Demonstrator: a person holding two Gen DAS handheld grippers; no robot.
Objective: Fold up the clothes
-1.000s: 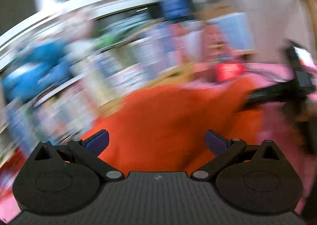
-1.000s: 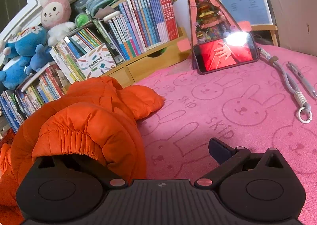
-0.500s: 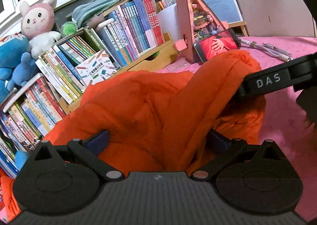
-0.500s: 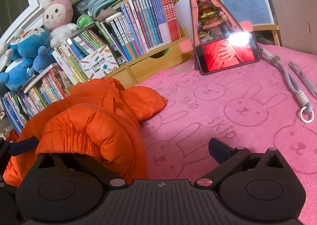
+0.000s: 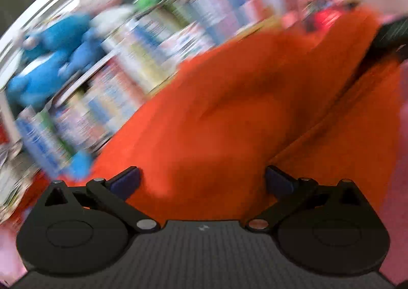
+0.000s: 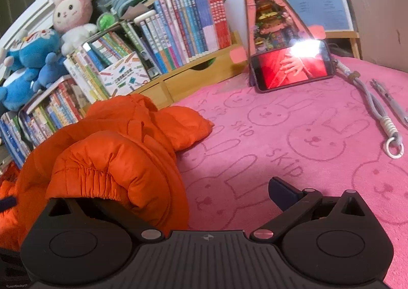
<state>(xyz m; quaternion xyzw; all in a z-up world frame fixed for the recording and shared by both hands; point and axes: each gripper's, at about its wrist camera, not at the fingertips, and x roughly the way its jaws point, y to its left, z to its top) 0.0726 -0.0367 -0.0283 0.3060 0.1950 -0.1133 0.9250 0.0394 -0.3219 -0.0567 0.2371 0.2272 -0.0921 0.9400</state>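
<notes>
An orange puffer jacket (image 6: 119, 146) lies bunched on the pink bunny-print cloth (image 6: 293, 136), at the left of the right wrist view. In the blurred left wrist view the jacket (image 5: 229, 115) fills the middle. My left gripper (image 5: 202, 182) is open, its fingers wide apart with jacket fabric between them. My right gripper (image 6: 188, 197) is open; its right finger (image 6: 283, 192) shows over the cloth and its left finger is hidden under an elastic cuff of the jacket. The right gripper's black body (image 5: 390, 34) shows at the jacket's far right edge.
A wooden rack of books (image 6: 178, 31) runs along the back, with plush toys (image 6: 46, 41) on top. A phone (image 6: 290, 68) leans against a pink triangular stand (image 6: 270, 13). A white cord (image 6: 380, 115) and a pen (image 6: 390, 100) lie at the right.
The left wrist view has swung and gone blurred; the jacket now sits larger and nearer between its fingers. The right gripper has shifted only slightly, still under the cuff.
</notes>
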